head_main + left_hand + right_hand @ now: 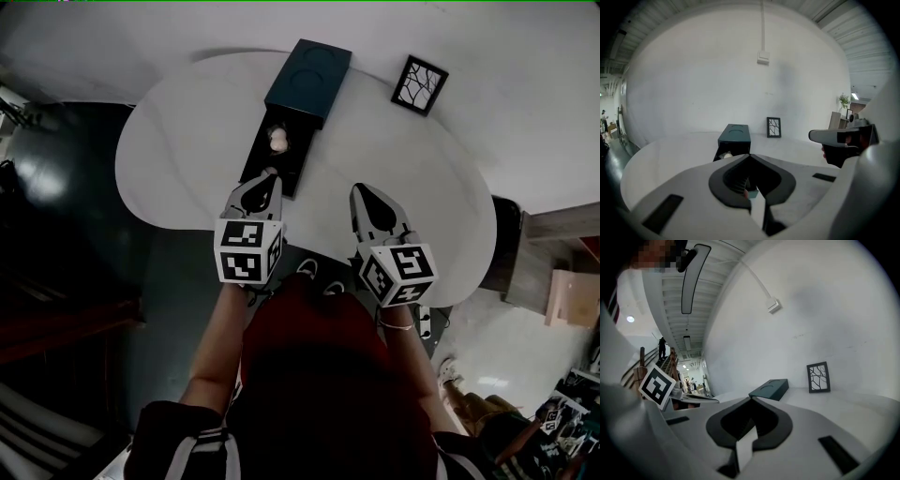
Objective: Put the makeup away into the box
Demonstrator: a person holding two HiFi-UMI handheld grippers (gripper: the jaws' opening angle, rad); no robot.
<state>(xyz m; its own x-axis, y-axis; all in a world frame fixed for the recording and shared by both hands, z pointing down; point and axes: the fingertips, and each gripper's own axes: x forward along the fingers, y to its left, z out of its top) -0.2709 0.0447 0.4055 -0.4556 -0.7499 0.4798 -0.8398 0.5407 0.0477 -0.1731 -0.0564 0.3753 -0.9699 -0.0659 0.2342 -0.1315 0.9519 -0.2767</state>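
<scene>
One pale makeup piece [277,141], perhaps a puff, lies in the open drawer [292,155] of the single dark teal box [307,75] on the white counter [187,141]. The left gripper [270,172], jaws together and empty, has its tips at the drawer's near end, just short of the piece. The right gripper [358,189], likewise closed on nothing, is off to the right, apart from the box. One framed picture [419,84] stands beyond.

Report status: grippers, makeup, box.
Left gripper shut, right gripper shut, both empty. Dark teal rectangular box on white table, black drawer open, pale rounded makeup item inside. Black-framed picture beyond, nothing blocking.
</scene>
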